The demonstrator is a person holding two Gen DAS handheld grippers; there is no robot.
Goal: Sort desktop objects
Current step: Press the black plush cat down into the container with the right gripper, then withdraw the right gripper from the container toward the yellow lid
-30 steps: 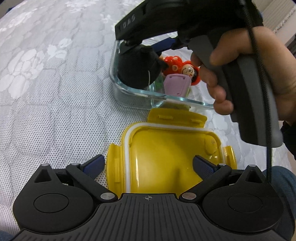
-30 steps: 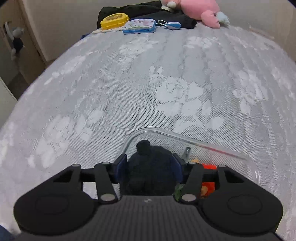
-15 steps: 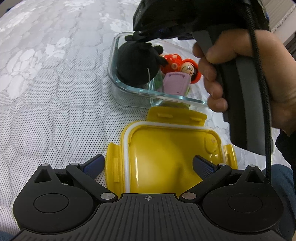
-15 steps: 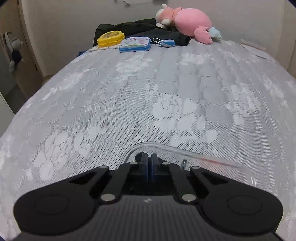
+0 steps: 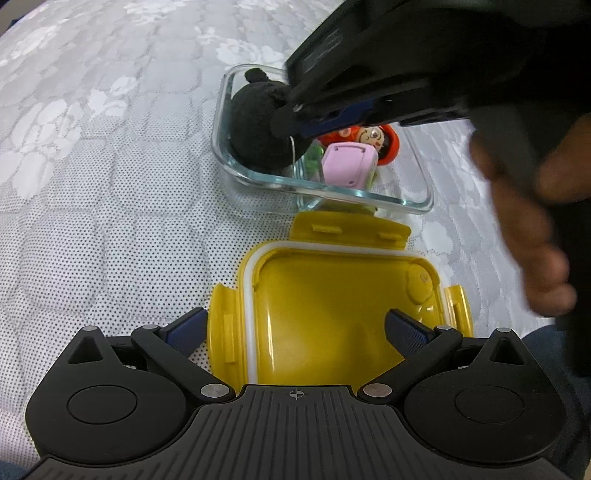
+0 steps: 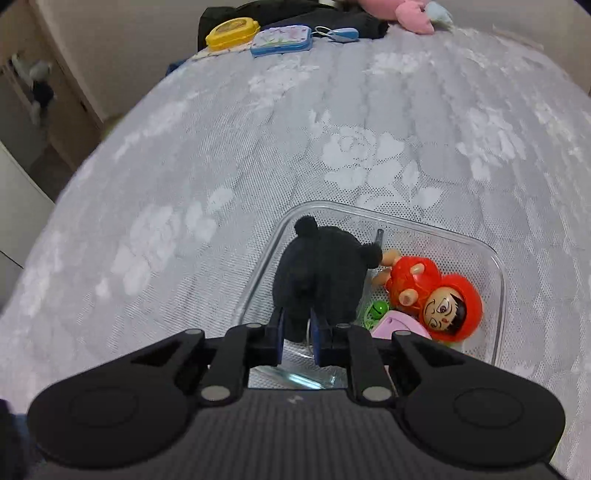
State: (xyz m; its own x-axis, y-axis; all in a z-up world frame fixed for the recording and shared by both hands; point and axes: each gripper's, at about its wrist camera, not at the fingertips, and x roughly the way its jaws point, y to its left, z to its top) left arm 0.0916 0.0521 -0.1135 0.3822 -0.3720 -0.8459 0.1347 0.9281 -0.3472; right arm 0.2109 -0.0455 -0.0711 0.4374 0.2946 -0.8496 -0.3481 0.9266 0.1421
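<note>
A clear glass container (image 5: pixel 332 188) sits on the bed and holds a black plush toy (image 6: pixel 317 273), a red-hooded doll (image 6: pixel 436 295), a pink item (image 6: pixel 399 325) and a green bell (image 6: pixel 376 308). My right gripper (image 6: pixel 297 332) is over the container's near left corner. Its blue pads are drawn in on the plush's lower end, which fills the narrow gap between them. In the left wrist view the right gripper (image 5: pixel 325 122) reaches in from the upper right, held by a hand (image 5: pixel 535 240). My left gripper (image 5: pixel 295 326) stands open over the upturned yellow lid (image 5: pixel 332 295).
The grey floral bedspread (image 6: pixel 258 129) spreads wide to the left and beyond the container (image 6: pixel 498 266). At the far edge lie a yellow box (image 6: pixel 231 33), a blue tin (image 6: pixel 282 40), dark cloth (image 6: pixel 295 11) and a pink soft toy (image 6: pixel 406 14).
The right gripper's jaws went from wide around the plush to nearly closed. It has drawn back and up, so the container's contents now show. The left gripper stayed put.
</note>
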